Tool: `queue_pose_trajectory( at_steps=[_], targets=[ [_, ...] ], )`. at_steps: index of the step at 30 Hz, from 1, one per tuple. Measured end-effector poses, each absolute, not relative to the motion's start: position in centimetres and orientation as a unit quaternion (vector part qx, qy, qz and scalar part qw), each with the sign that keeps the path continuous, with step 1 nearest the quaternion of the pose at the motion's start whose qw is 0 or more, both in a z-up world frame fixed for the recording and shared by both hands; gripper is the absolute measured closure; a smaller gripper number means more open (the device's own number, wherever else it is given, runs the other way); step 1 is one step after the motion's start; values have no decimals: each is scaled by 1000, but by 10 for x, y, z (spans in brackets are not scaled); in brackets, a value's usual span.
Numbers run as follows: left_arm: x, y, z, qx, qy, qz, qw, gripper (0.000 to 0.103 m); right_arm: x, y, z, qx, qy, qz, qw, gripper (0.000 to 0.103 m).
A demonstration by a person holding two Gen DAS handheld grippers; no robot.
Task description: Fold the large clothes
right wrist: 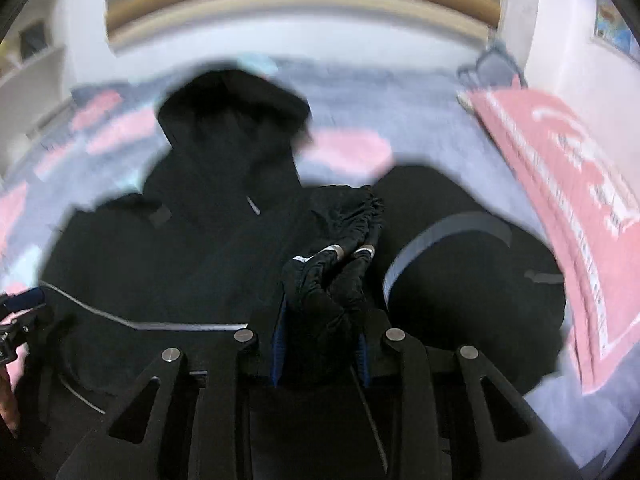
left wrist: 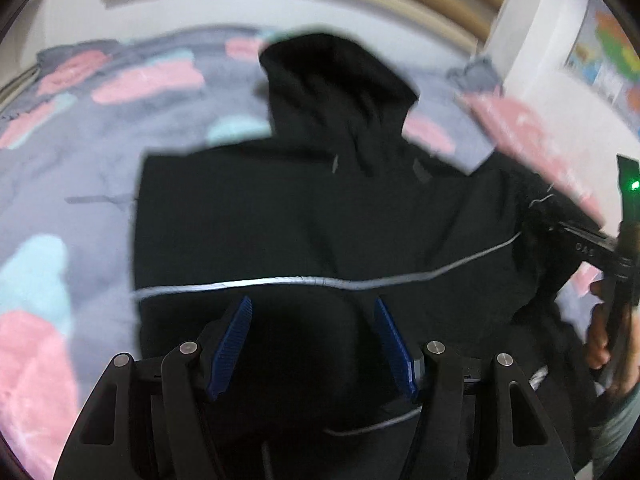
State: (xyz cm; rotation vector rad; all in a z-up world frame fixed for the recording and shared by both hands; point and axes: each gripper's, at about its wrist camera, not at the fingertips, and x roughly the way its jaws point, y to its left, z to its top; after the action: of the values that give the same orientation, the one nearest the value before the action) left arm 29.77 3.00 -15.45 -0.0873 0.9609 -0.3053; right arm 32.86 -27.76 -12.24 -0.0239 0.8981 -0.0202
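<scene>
On the blanket (left wrist: 80, 168), black jacket (left wrist: 280, 208) hood-away lengthwise; right gripper (right wrist: 320, 312) pinching its cuff, left gripper (left wrist: 312, 340) wide.

Black jacket (left wrist: 280, 216) w/ grey piping; grey blanket (left wrist: 80, 152), pink/teal patches.

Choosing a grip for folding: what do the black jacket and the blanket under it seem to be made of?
Black jacket: likely thin synthetic shell, matte, bunching into fine crinkles where gripped, with silvery, probably reflective piping. Blanket: apparently plush fleece, fuzzy grey surface with soft-edged pink and mint patches; blur leaves the weave unclear.
</scene>
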Motion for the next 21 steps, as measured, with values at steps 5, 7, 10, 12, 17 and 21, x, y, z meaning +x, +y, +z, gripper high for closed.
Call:
queue_pose_trajectory(
  at_steps=[5,7,10,12,17,21],
  targets=[
    [305,14,-181,2,478,-119,870,38,332,-287,-185,-40,481,-23,875,69],
    [305,13,-182,5,480,-116,870,38,330,-291,-189,-31,476,-20,879,68],
    [303,12,-177,11,478,-113,871,38,328,-297,-185,-20,482,-12,876,68],
    [296,12,-167,14,475,-118,872,38,315,-301,-177,-15,488,-1,873,66],
    [277,-6,-123,-9,449,-172,877,38,257,-320,-139,3,457,53,888,44],
    [266,-63,-93,33,425,-210,880,38,217,-365,-107,18,421,36,906,42]
  ],
)
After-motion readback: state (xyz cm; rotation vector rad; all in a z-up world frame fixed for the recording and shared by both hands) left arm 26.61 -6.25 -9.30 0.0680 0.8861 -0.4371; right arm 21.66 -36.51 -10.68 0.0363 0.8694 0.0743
